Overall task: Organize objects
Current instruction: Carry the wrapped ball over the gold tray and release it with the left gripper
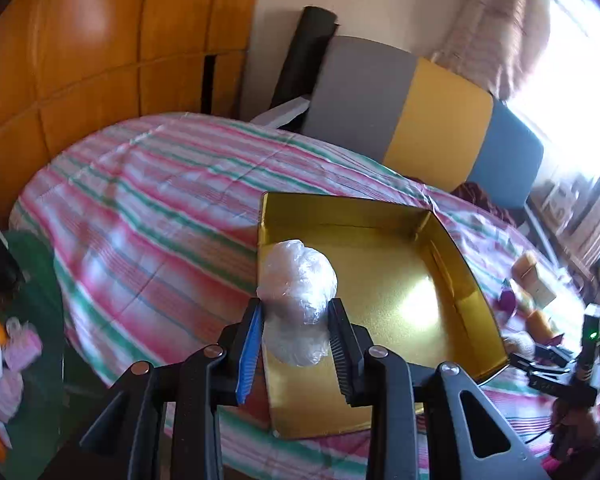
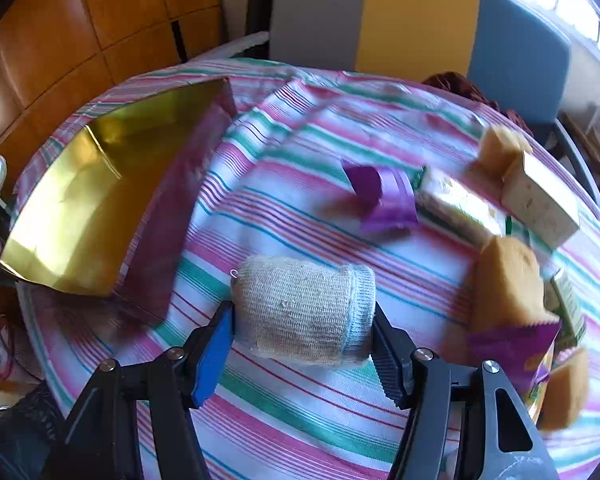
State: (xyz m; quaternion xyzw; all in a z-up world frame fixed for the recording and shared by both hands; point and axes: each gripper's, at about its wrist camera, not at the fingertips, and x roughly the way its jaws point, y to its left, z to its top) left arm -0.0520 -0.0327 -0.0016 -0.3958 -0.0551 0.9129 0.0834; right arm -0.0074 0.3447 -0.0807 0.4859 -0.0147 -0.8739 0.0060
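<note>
I am angling my left gripper (image 1: 296, 320) down over the gold box (image 1: 420, 292), clamping a crumpled clear-plastic ball (image 1: 296, 280); my right gripper (image 2: 304, 324) is clamping a rolled beige knitted sock (image 2: 304, 308).

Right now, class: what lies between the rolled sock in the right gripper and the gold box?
Only bare striped cloth separates the rolled sock from the gold box, shown in the right wrist view.

A striped bedcover (image 2: 300, 408) in pink, green and white spreads across the whole surface. Behind it stands a headboard panel (image 1: 420, 120) in grey, yellow and blue blocks, flanked by orange wooden cabinet doors (image 1: 100, 40). A pale curtain (image 1: 496, 24) hangs beside a bright window (image 1: 580, 80) at the upper right of the left wrist view.
</note>
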